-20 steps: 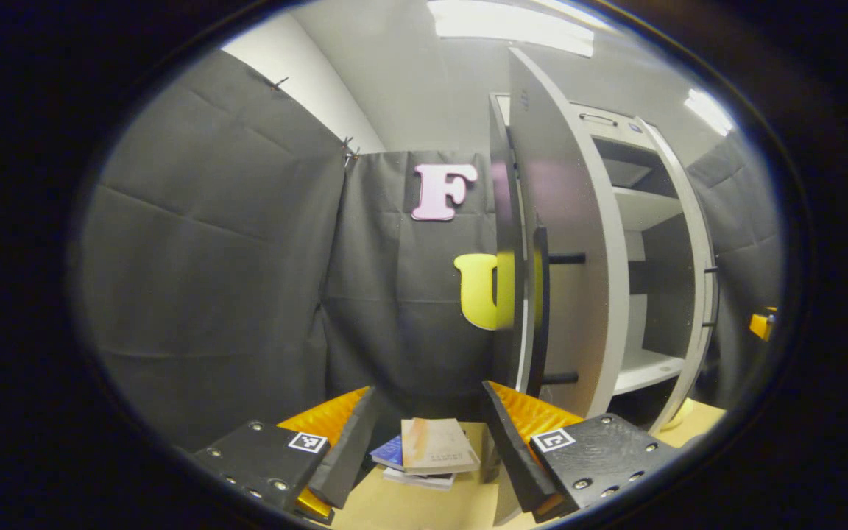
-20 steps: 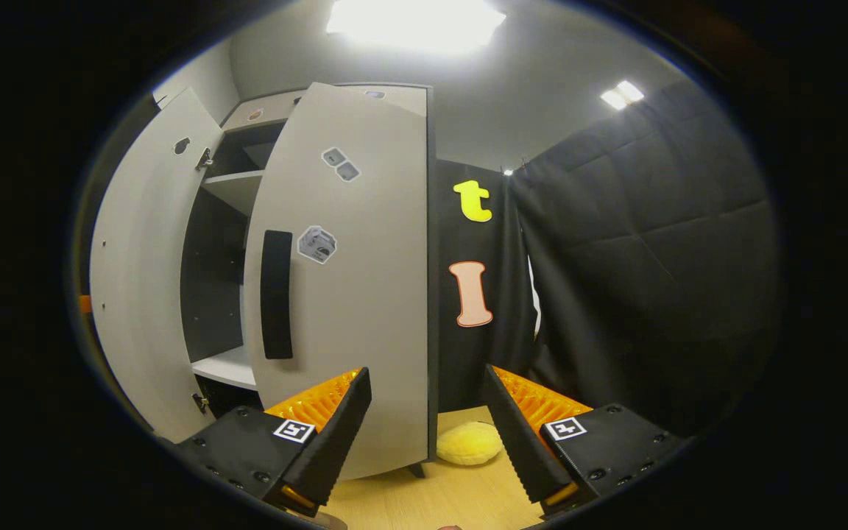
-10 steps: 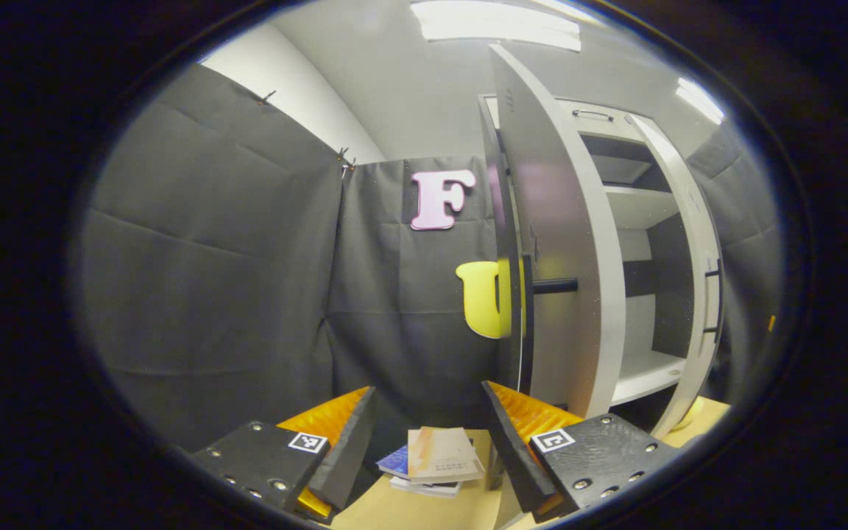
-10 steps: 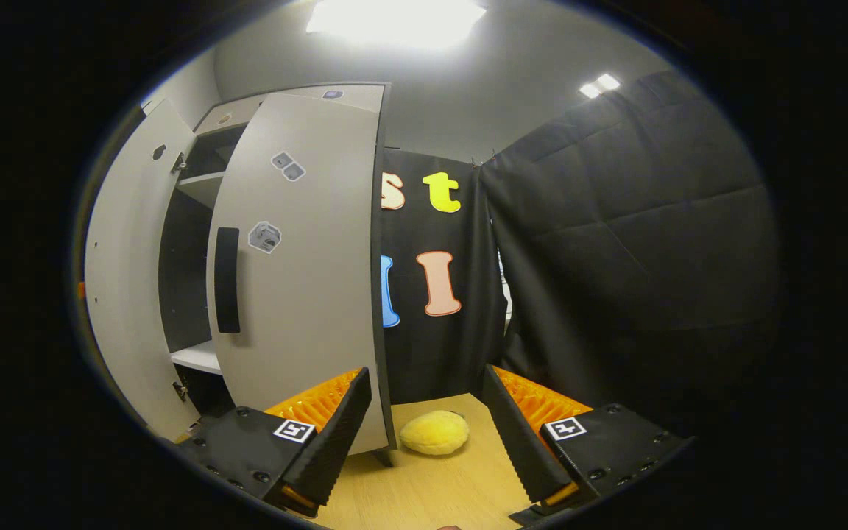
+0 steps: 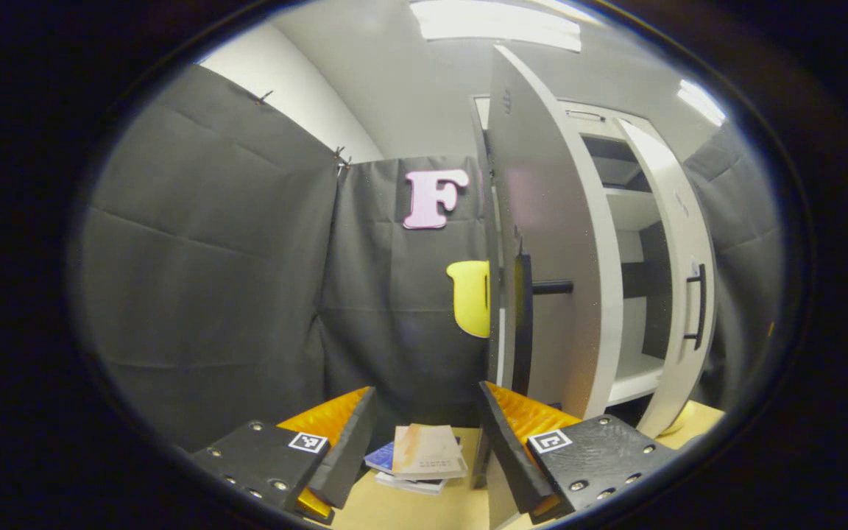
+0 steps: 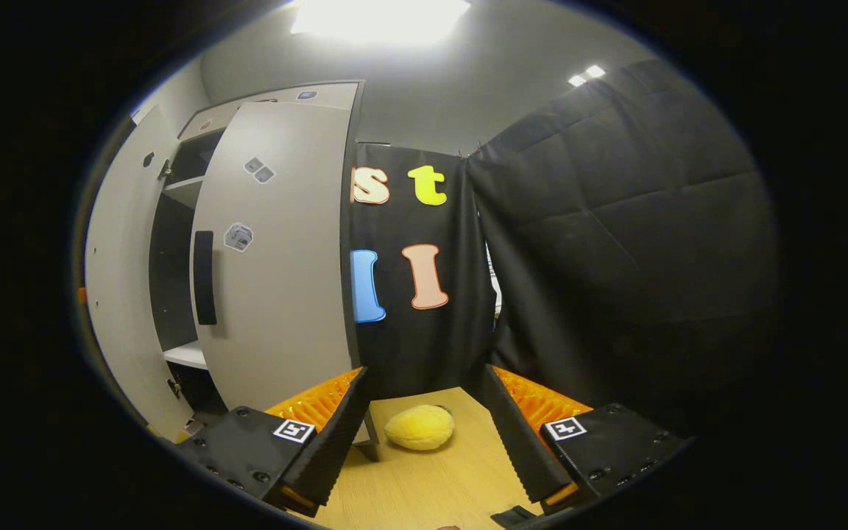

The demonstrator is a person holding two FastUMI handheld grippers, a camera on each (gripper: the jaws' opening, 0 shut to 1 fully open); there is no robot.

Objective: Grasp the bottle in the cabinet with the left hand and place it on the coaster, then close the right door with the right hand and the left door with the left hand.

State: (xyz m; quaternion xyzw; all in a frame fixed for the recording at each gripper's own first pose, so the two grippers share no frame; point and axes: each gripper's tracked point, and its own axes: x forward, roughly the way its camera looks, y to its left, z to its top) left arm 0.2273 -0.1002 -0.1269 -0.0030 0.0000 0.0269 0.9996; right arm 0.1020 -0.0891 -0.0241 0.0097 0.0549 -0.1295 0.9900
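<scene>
Swinging further shut since a second ago, the right door [image 6: 277, 258] is nearing the cabinet [image 5: 634, 213]. The right gripper [image 6: 424, 434] is hanging wide and empty beside it, while the left gripper [image 5: 424, 442], also wide, is waiting by the left door [image 5: 549, 235] for its turn.

one cabinet [image 5: 619, 221], two doors [image 5: 549, 221], three books [image 5: 424, 453], one yellow plush [image 6: 419, 427]

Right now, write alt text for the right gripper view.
The right gripper hangs open over a wooden table, beside a pale cabinet's right door, which stands partly open. A yellow plush lies on the table beyond its fingers.
</scene>
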